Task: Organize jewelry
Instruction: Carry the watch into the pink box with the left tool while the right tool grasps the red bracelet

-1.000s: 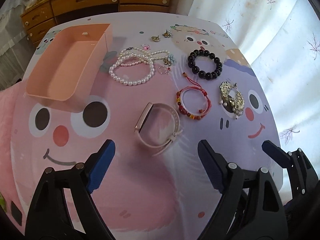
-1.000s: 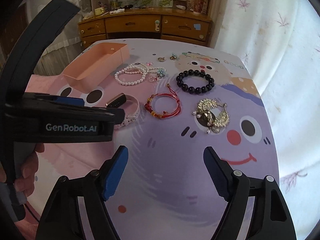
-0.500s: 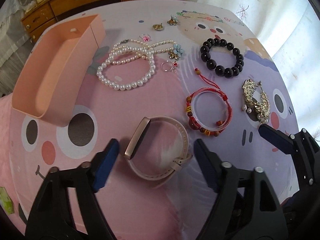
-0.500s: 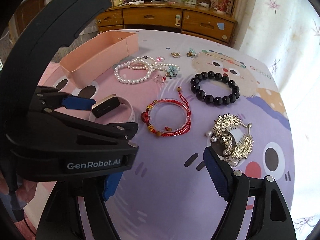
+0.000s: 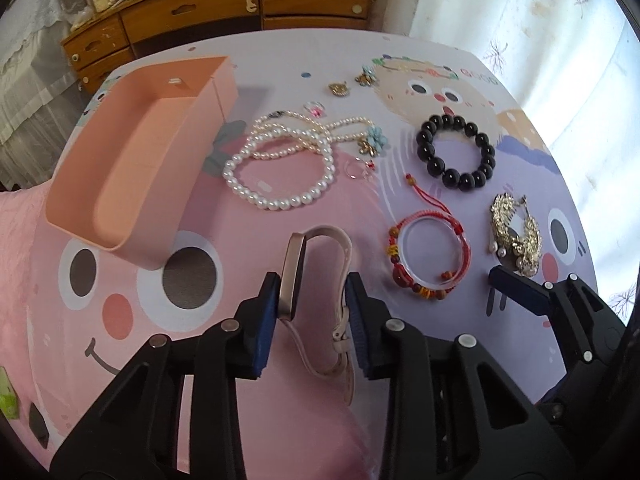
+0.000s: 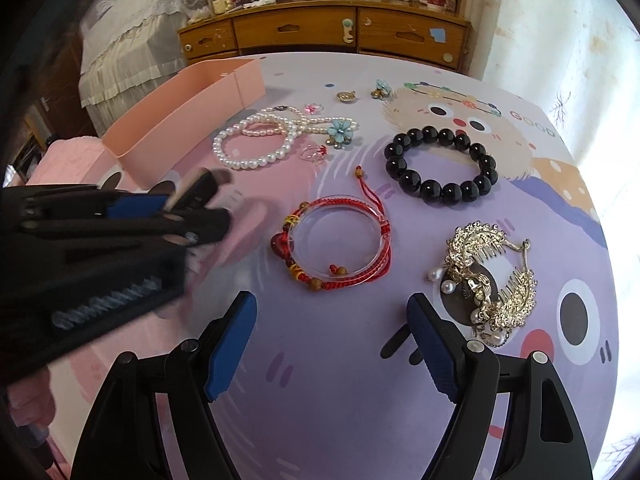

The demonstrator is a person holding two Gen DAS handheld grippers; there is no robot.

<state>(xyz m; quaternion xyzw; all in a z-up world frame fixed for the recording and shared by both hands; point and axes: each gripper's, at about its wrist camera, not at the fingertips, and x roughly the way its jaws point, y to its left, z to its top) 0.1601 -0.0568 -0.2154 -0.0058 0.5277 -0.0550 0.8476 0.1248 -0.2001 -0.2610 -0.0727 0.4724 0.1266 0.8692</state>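
Pale-pink watch (image 5: 316,276) clamped on edge in left gripper (image 5: 312,320) jaws; right gripper (image 6: 332,344) jaws apart.

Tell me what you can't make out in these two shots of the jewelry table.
- Left wrist view: the watch's strap end disappears under the left hand-held gripper, whose pads flank it.
- Right wrist view: the left hand-held gripper is motion-blurred, so its grip on the watch is unreadable.
- Right wrist view: the pink tray's inside is hidden behind its near wall.
- Both views: the small charms at the far edge are too small to identify.
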